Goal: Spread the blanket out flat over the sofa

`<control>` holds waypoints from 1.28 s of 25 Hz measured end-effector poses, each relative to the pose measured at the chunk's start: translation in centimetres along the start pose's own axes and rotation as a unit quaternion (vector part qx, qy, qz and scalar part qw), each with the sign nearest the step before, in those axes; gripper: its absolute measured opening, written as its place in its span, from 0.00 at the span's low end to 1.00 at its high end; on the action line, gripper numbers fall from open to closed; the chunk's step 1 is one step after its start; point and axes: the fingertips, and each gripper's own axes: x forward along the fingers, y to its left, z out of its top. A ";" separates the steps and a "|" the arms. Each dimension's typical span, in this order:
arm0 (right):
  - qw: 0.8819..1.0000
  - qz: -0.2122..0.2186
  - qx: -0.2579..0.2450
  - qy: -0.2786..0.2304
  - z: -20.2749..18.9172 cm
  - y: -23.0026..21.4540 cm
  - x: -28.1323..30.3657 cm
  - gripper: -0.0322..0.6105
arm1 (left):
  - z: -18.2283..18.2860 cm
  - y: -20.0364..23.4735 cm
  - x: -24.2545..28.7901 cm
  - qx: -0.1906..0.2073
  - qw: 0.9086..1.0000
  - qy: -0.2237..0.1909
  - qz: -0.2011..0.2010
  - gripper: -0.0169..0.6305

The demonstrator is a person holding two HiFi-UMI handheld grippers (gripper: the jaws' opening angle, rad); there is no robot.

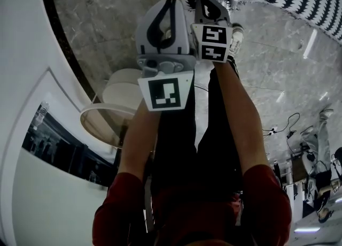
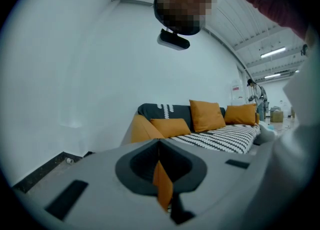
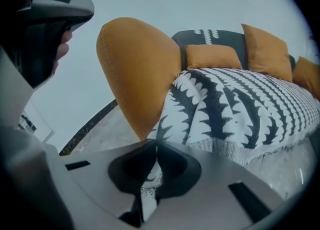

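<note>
The left gripper [image 2: 159, 143] has its jaws together at the tips. Beyond stands a sofa [image 2: 142, 130], a blanket [image 2: 225, 138] over its seat, three orange cushions [image 2: 206, 115] along its back edge.

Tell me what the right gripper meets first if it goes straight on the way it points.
The right gripper, jaws shut on the blanket, would likely meet the blanket's hanging side first, just beside the armrest; depth is unclear.

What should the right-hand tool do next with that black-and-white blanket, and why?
Probably draw the pinched edge outward to pull the folds flat: the right gripper is shut on an edge of the blanket, and the cloth hangs in folds beside the orange armrest.
</note>
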 end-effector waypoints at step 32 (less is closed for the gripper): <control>0.983 -0.024 -0.164 0.084 -3.0 2.6 8.6 0.08 | -3.6 6.1 -2.9 -0.016 0.999 0.018 0.042 0.05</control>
